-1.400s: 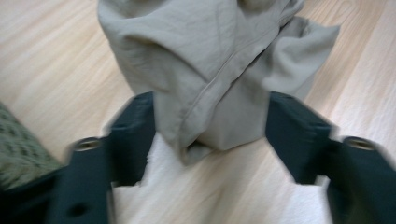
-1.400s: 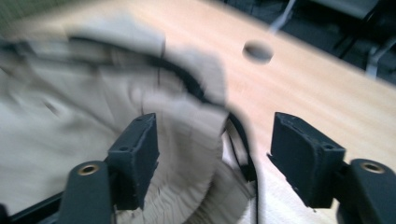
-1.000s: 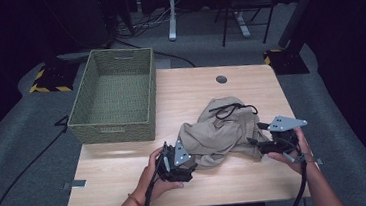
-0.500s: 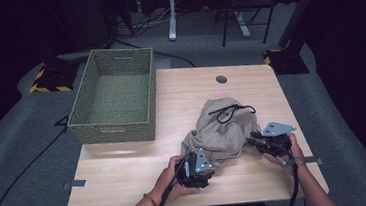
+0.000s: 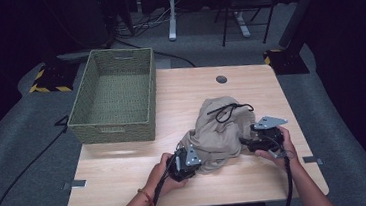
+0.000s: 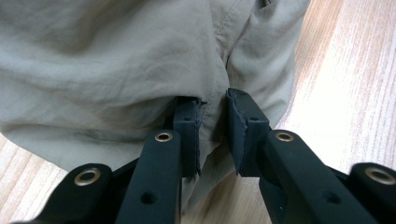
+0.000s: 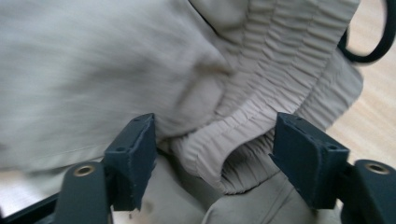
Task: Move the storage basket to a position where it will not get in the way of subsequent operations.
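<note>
A crumpled beige garment [image 5: 218, 130] with an elastic waistband and a black drawstring [image 5: 229, 110] lies on the wooden table [image 5: 127, 173], right of centre. My left gripper [image 5: 186, 161] is at its near left edge. In the left gripper view, the left gripper [image 6: 215, 109] has its jaws close together, pinching a fold of the beige cloth [image 6: 116, 60]. My right gripper [image 5: 252, 140] is at the garment's right side. In the right gripper view, the right gripper [image 7: 215, 135] stands wide open with the ribbed waistband [image 7: 261, 93] bulging between its jaws. The drawstring [image 7: 373, 51] loops at the upper right.
A green woven basket [image 5: 112, 125] stands on the table's far left with nothing in it. A round cable hole [image 5: 221, 79] sits near the far edge. Bare wood lies in front of the basket and along the near edge. Dark floor, cables and chair legs surround the table.
My left gripper moved right, onto the garment's near edge, and its jaws closed on a fold. The right gripper shifted slightly inward against the waistband. The cloth bunched up a little.
</note>
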Tool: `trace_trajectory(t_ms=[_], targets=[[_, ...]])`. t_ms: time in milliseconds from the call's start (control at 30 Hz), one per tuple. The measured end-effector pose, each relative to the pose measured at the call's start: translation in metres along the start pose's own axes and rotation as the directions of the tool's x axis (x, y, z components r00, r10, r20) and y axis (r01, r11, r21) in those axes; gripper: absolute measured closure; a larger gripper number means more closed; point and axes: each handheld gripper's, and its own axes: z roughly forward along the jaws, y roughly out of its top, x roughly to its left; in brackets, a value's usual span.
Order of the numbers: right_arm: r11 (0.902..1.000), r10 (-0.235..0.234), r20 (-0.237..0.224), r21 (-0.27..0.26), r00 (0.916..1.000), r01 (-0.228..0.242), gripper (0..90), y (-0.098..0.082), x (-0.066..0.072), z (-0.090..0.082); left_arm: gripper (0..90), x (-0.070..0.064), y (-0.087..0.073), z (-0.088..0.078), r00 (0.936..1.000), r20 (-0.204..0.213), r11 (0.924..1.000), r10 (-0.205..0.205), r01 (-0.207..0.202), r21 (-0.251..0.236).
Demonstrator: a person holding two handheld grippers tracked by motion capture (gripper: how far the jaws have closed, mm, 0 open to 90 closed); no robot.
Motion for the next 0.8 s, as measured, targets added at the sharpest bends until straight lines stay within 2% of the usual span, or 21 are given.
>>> trace_trajectory(t_ms=[33,67,133,200,233,300,367,433,500,567,700,800], targets=[[0.9998,0.006,0.007,0.016,1.0,-0.006,32.4,0.0,0.0,0.005,75.6,0.001,0.0,0.0,1.0,0.002,1.0,0.001,-0.001,-0.004],[0.9994,0.01,0.014,0.034,0.9998,-0.011,38.6,0.001,-0.002,0.01,76.0,0.001,-0.001,0.0,1.0,0.004,1.0,-0.002,0.002,-0.007],[0.9991,0.005,0.008,0.043,1.0,-0.005,44.0,0.002,-0.003,0.016,77.5,0.0,-0.001,-0.002,0.9998,0.016,0.9999,-0.011,0.011,-0.006],[0.9986,-0.014,-0.022,0.05,0.9996,0.015,59.0,0.003,-0.002,0.017,82.0,-0.004,-0.002,-0.008,0.998,0.063,0.9999,-0.008,0.008,0.009],[0.9984,-0.026,-0.031,0.049,0.9992,0.028,64.8,0.004,-0.001,0.017,83.4,-0.007,-0.004,-0.01,0.9975,0.071,0.9999,-0.007,0.006,0.011],[0.9969,-0.059,-0.031,0.05,0.9978,0.061,68.1,0.005,0.003,0.016,83.3,-0.017,-0.008,-0.016,0.9961,0.088,0.9999,0.006,-0.007,0.012],[0.9953,-0.089,-0.033,0.036,0.9955,0.09,71.0,0.006,0.008,0.014,81.2,-0.025,-0.012,-0.022,0.9935,0.114,1.0,0.002,-0.002,0.001],[0.994,-0.107,-0.029,0.02,0.9938,0.108,72.1,0.007,0.01,0.008,71.7,-0.03,-0.014,-0.03,0.9914,0.131,0.9996,-0.002,0.006,-0.029],[0.992,-0.126,-0.017,-0.012,0.9919,0.126,72.4,0.01,0.009,-0.003,57.7,-0.03,-0.015,-0.041,0.9896,0.136,0.9956,-0.047,0.057,-0.074],[0.992,-0.11,-0.005,-0.063,0.9939,0.109,71.8,0.015,0.003,-0.018,46.5,-0.027,-0.015,-0.054,0.9889,0.127,0.9892,-0.076,0.091,-0.115],[0.9898,-0.072,0.046,-0.119,0.9963,0.077,70.3,0.023,-0.018,-0.038,36.1,-0.016,-0.013,-0.076,0.9914,0.096,0.9823,-0.089,0.104,-0.156],[0.9919,-0.057,0.093,-0.108,0.994,0.067,70.2,0.028,-0.032,-0.042,35.0,-0.008,-0.01,-0.088,0.9921,0.078,0.9771,-0.099,0.111,-0.181]])
